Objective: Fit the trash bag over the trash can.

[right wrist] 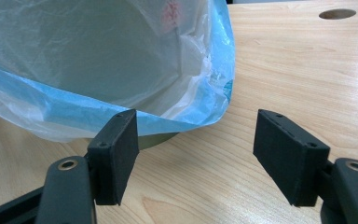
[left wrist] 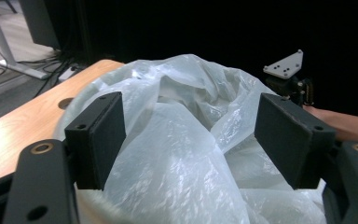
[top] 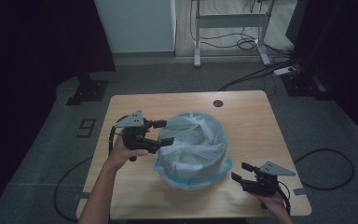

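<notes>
a round bin draped in a translucent plastic bag (top: 196, 148) stands near the middle of the wooden table (top: 251, 121), and everything else is best placed against it. the bag's pale body bunches over the top of the bin, while its blue hem (right wrist: 121, 119) hangs loose around the lower wall and flares out over the tabletop. the left gripper (top: 164, 132) sits at the bin's left side, up at the level of the bag's crumpled top, held by the person's left hand (top: 121, 153); its jaws are spread wide, and in the left gripper view the bunched plastic (left wrist: 182, 140) swells up between the two pads, with a gap of daylight at each pad, so nothing is pinched. whether the plastic brushes the inner faces lower down, i cannot tell. the right gripper (top: 240, 171) lies low, just beside the bin's lower right edge, close above the tabletop, in the person's right hand (top: 275, 201). its jaws are also spread, with bare wood between them; in the right gripper view the blue hem hangs just beyond the tip of one pad (right wrist: 119, 149), near but apart. a round hole (top: 218, 103) in the table lies beyond the bin.
</notes>
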`<state>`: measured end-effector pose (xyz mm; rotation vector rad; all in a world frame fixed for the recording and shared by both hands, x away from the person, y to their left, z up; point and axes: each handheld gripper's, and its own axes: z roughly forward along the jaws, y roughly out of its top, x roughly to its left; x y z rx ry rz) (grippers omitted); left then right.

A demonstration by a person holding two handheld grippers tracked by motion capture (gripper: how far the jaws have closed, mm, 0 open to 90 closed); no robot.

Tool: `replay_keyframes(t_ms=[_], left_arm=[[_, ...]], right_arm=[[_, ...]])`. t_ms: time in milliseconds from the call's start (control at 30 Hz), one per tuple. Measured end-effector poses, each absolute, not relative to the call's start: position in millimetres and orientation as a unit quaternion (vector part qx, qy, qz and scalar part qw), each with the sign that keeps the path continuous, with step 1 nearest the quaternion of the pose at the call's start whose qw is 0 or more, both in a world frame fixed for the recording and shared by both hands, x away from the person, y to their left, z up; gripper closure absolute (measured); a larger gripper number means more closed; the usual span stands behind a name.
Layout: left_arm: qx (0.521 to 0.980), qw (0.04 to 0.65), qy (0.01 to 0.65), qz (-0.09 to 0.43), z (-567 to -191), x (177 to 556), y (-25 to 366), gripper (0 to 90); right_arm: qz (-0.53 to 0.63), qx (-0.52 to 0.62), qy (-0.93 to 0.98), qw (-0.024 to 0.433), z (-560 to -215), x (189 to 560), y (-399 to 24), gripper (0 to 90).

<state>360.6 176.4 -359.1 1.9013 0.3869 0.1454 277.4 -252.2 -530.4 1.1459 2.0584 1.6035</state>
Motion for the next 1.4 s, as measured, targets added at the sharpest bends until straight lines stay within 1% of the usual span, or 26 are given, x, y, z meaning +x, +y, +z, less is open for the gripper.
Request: replay_keyframes(t_ms=[200,400,600,800,933,1033,1100,1167,1400], left_arm=[[0.809,0.56,0.173,0.038,-361,374,166,28.3],[0.813,0.554,0.175,0.028,-355,392,157,28.7],[0.822,0.545,0.163,0.011,-350,410,141,29.2],[0.855,0.496,0.154,-0.002,-350,424,118,32.3],[0.876,0.455,0.16,-0.004,-352,431,103,37.6],[0.892,0.415,0.178,-0.005,-354,435,93,43.8],[0.904,0.389,0.178,-0.008,-356,435,89,46.4],[0.913,0.368,0.176,-0.003,-359,435,85,46.9],[0.928,0.327,0.181,0.008,-366,437,77,47.0]], right_arm=[[0.554,0.394,0.719,0.143,-532,278,-248,30.3],[0.554,0.394,0.72,0.138,-533,279,-249,30.3],[0.553,0.394,0.721,0.138,-533,279,-250,30.3],[0.554,0.395,0.72,0.137,-533,280,-250,30.3],[0.552,0.397,0.72,0.137,-533,280,-250,30.6],[0.552,0.399,0.72,0.136,-534,280,-249,30.8],[0.552,0.398,0.72,0.135,-534,279,-249,30.8],[0.552,0.397,0.721,0.135,-533,279,-249,30.8],[0.549,0.397,0.724,0.132,-534,279,-247,30.8]])
